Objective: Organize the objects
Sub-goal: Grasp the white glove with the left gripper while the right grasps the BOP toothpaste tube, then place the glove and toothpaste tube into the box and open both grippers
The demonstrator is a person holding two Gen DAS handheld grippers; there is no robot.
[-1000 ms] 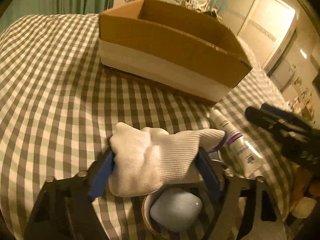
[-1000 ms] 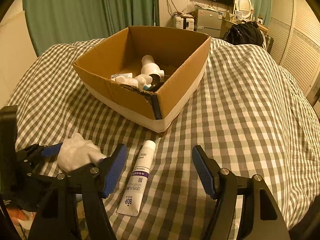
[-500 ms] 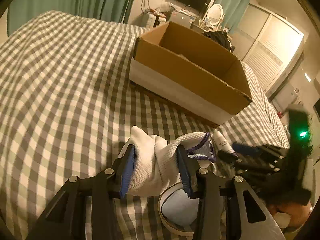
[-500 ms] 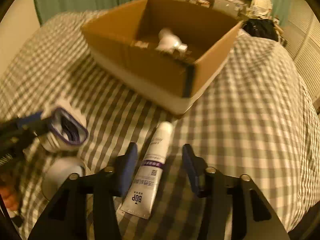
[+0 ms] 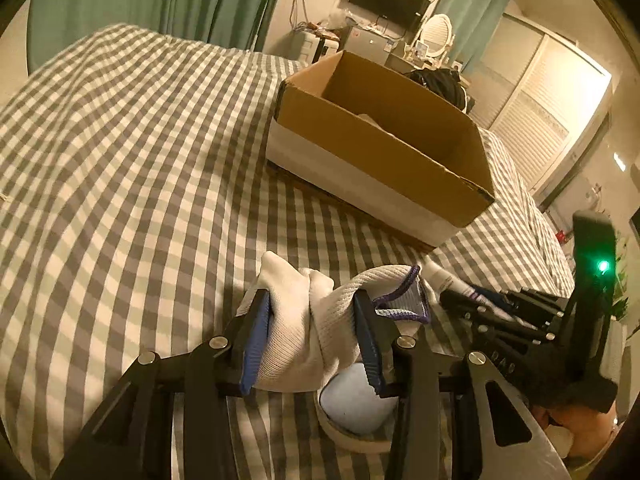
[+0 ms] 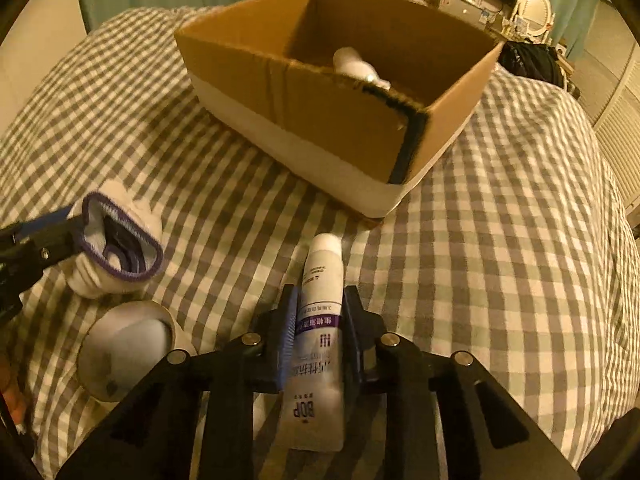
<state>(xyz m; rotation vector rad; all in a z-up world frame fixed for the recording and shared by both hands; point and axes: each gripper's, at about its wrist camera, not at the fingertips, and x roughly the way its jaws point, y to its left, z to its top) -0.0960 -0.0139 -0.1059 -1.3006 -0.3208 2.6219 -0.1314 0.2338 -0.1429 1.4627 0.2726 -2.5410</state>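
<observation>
My left gripper (image 5: 310,304) is shut on a white knitted glove (image 5: 304,320) with a purple cuff, on the checked bedspread; the glove also shows in the right wrist view (image 6: 116,252). My right gripper (image 6: 320,300) is shut on a white tube (image 6: 320,320) with a purple band, lying on the bed; part of the tube shows in the left wrist view (image 5: 444,280). An open cardboard box (image 5: 380,148) stands beyond, holding white bottles (image 6: 356,66).
A tape roll with a pale blue case inside (image 6: 128,344) lies beside the glove, under my left gripper in the left wrist view (image 5: 356,412). The checked bed (image 6: 500,240) spreads around the box. Curtains, a TV and wardrobe doors stand behind.
My left gripper closed on the glove. My right gripper moved down over the tube and closed on it.
</observation>
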